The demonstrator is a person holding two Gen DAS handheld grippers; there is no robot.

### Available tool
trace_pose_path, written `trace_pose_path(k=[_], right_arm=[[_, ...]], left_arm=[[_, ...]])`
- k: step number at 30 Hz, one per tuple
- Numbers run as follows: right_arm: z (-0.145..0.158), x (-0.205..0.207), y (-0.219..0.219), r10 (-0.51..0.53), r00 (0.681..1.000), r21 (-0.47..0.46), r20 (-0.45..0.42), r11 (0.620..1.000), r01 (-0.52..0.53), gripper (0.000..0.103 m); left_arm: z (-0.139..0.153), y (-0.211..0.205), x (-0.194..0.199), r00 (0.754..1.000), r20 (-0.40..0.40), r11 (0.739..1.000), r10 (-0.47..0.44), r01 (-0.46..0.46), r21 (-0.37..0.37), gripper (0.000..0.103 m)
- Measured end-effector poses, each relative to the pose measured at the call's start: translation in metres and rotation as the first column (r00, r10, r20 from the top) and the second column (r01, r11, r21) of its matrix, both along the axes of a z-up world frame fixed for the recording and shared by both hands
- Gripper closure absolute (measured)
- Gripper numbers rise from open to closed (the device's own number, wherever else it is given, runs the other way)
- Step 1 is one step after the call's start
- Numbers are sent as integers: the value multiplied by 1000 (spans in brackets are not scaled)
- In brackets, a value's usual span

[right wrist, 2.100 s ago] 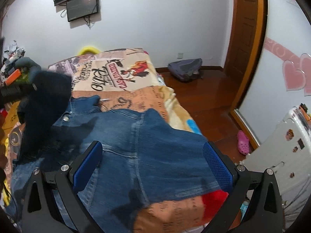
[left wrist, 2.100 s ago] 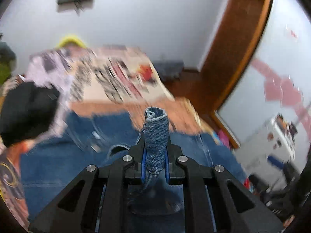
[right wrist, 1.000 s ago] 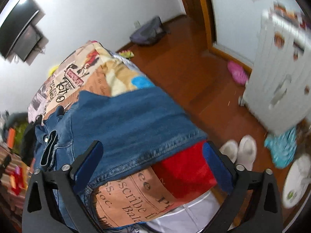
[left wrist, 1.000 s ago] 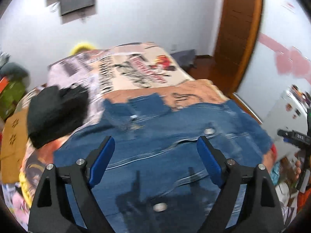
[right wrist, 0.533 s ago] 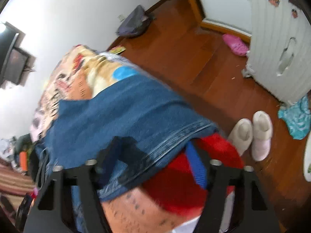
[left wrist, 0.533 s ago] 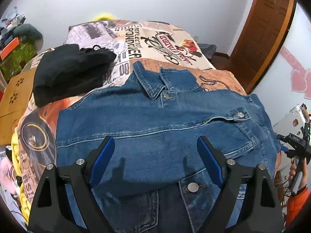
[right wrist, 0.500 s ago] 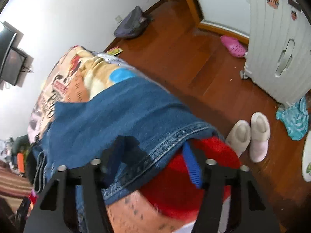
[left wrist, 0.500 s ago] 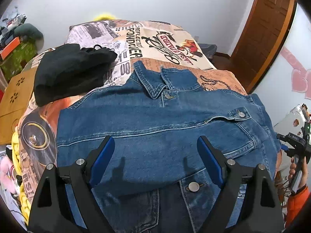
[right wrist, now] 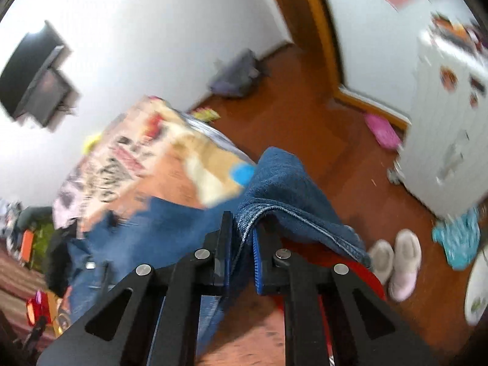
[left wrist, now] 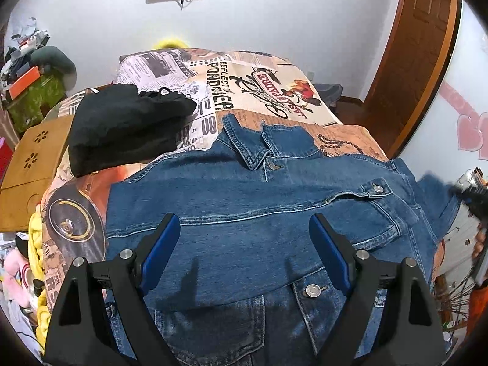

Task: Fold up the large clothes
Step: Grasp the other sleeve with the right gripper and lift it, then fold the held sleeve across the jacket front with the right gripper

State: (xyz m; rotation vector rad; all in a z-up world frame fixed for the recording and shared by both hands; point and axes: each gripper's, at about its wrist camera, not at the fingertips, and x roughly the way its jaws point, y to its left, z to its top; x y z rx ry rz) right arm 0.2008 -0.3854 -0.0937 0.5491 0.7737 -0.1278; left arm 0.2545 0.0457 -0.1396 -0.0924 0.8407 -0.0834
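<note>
A blue denim jacket (left wrist: 259, 213) lies front up on the bed, collar toward the far end, its left sleeve folded across the chest. My left gripper (left wrist: 244, 244) is open and empty just above the jacket's middle. My right gripper (right wrist: 242, 238) is shut on the jacket's right edge (right wrist: 280, 189) and lifts it off the bed's right side; it also shows blurred at the right of the left wrist view (left wrist: 469, 195).
The bed has a printed newspaper-style cover (left wrist: 231, 85). A black garment (left wrist: 122, 125) lies at the bed's far left. A wooden side table (left wrist: 27, 164) stands left. White slippers (right wrist: 402, 262) and a white cabinet (right wrist: 448, 116) stand on the wood floor at right.
My right gripper has closed on the jacket's right edge and raised it. My left gripper let go of denim earlier and now hovers open over the jacket.
</note>
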Motion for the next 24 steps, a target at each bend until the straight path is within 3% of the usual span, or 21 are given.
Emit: trace_pose_path(k=[4, 9, 13, 17, 18, 24], right_arm=[[36, 5, 36, 114, 990, -24, 79, 993, -113, 93], [60, 12, 111, 340, 930, -42, 136, 940, -338, 93], [38, 15, 168, 496, 864, -52, 85, 869, -493, 94], [-1, 17, 205, 587, 809, -44, -32, 808, -588, 94], [-21, 18, 216, 611, 786, -46, -97, 786, -617, 94], [-30, 19, 216, 636, 751, -46, -175, 757, -652, 90]], left_arm=[[2, 1, -5, 1000, 12, 1000, -3, 3, 0, 17], [6, 5, -12, 1000, 27, 1000, -9, 9, -7, 17], [4, 10, -16, 1000, 21, 1000, 0, 0, -9, 17], [-1, 16, -19, 1000, 1, 1000, 8, -8, -21, 17], [-2, 17, -20, 1000, -5, 1000, 6, -6, -23, 17], [-7, 9, -23, 1000, -22, 1000, -17, 17, -4, 17]])
